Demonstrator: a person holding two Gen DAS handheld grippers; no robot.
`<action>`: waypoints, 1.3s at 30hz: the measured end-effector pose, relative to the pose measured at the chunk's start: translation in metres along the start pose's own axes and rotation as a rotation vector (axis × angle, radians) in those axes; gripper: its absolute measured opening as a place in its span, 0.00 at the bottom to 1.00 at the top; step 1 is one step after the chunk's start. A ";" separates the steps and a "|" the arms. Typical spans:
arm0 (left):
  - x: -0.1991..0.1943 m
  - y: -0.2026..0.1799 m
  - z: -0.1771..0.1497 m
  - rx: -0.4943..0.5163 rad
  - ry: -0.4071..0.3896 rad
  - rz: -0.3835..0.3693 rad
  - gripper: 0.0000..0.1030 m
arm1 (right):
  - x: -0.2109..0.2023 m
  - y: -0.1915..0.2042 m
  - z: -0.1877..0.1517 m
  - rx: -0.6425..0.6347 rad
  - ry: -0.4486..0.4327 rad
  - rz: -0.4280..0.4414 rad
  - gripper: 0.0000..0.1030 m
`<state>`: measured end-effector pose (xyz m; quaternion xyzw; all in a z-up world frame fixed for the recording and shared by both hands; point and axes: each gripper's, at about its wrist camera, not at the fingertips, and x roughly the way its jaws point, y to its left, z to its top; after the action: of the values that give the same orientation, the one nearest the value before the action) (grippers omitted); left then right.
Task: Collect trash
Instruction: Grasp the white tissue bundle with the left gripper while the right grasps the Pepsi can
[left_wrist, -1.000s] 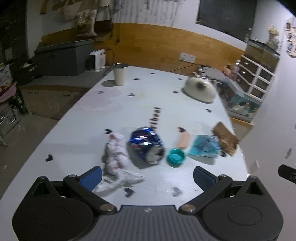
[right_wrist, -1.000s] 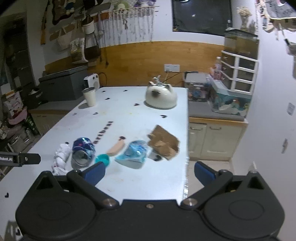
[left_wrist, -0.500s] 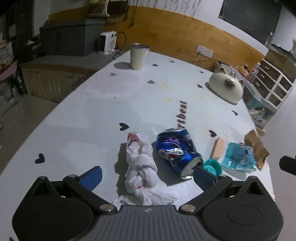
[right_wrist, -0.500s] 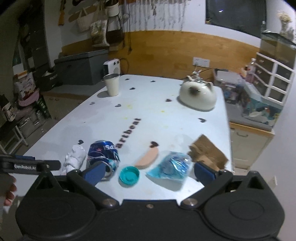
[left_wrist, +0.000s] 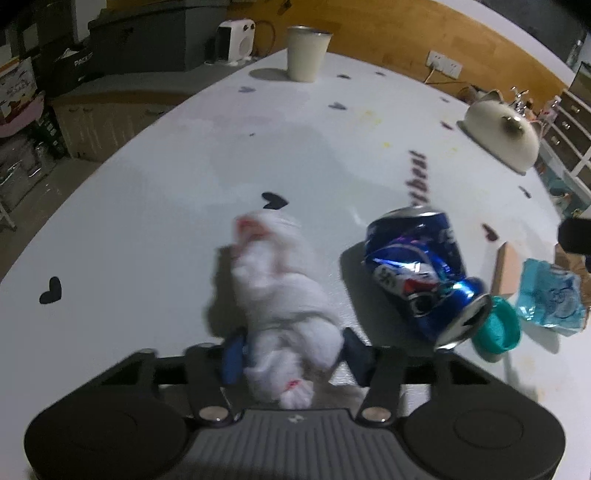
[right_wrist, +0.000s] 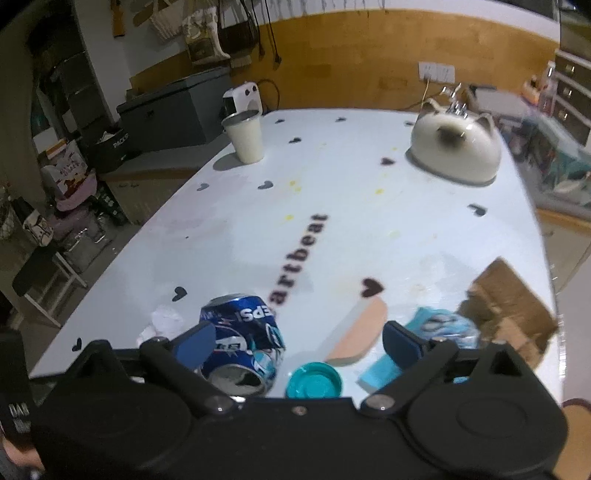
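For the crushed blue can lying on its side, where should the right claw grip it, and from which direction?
Grip the can across its dented middle, coming down from above with the fingers either side of its length. It lies flat, open end toward the right claw, whose open jaws already straddle it. The teal cap sits close, so keep clear.

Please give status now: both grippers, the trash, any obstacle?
Left gripper has just been closing, pads now on the white tissue wad. Right gripper open above the teal cap, holding nothing. Crushed can close beside the wad, not blocking.
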<state>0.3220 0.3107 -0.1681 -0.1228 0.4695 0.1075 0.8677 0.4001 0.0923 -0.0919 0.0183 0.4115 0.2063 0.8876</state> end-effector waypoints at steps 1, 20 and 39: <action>0.000 0.001 0.000 0.001 -0.010 0.002 0.48 | 0.007 0.000 0.001 0.013 0.012 0.009 0.93; 0.000 -0.024 0.034 0.063 -0.072 -0.173 0.47 | 0.086 -0.021 -0.006 0.258 0.174 0.166 0.69; 0.011 -0.012 0.021 0.133 -0.065 -0.076 0.47 | 0.113 0.004 -0.010 0.160 0.307 0.384 0.29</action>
<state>0.3483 0.3069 -0.1644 -0.0789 0.4420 0.0471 0.8923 0.4569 0.1374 -0.1794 0.1348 0.5453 0.3382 0.7551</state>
